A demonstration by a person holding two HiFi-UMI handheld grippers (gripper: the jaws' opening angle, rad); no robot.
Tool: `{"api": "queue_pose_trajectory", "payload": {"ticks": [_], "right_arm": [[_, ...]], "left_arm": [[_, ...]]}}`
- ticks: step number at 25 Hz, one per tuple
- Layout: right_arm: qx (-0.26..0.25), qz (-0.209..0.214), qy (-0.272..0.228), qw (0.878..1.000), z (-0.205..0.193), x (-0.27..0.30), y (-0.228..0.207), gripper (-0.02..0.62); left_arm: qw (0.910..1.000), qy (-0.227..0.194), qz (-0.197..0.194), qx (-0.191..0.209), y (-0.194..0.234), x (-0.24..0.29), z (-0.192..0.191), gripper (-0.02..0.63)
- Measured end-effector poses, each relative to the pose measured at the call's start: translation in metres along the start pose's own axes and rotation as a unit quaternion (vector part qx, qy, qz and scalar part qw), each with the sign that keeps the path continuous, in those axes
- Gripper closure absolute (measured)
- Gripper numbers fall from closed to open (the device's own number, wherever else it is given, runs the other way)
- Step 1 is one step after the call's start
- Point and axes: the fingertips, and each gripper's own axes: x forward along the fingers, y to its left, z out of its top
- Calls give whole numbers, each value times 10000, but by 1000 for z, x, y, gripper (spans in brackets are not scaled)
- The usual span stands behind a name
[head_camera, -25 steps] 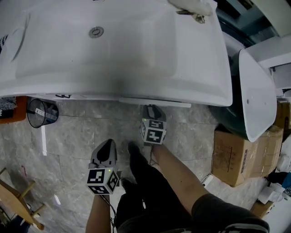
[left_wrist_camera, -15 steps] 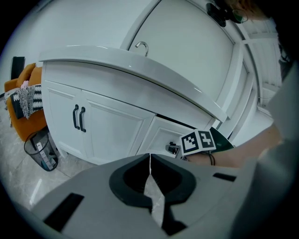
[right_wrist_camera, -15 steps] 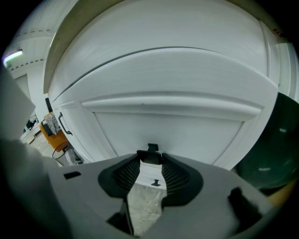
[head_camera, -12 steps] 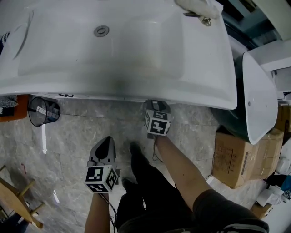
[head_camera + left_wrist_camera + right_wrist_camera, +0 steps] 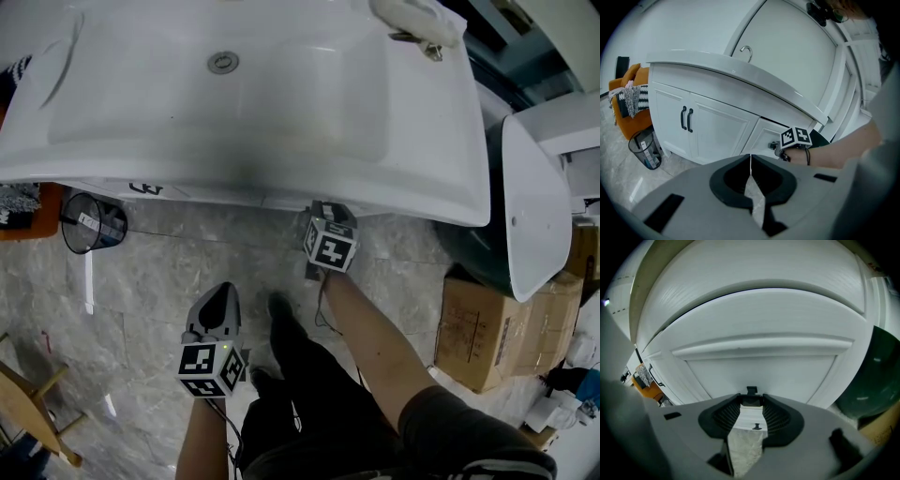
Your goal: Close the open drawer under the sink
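Right claw (image 5: 751,399) just opening wide, black handle (image 5: 751,390) of the drawer (image 5: 759,366) between its tips; left claw (image 5: 750,159) pinched together, empty.

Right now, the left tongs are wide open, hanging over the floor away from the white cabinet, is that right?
Not quite. The left tongs are shut, their tips meeting, as the left gripper view shows. They do hang over the floor, away from the white cabinet.

The drawer (image 5: 759,366) sits under the sink (image 5: 234,178); bin (image 5: 94,223) left, box (image 5: 483,328) right, seemingly on the floor (image 5: 187,272).
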Motion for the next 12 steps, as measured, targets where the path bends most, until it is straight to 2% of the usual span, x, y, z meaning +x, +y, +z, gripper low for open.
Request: {"api": "queue_pose_trajectory", "payload": {"ticks": [6,12], "right_arm": [[106,-41,28,9999,-9,-17,3,446],[217,-5,-85,9997,-30,-62,10,446]], "left_arm": [[10000,-84,5,17,2,-20,-6,589],[9997,-257,-21,43,-1,-54,-14,589]]}}
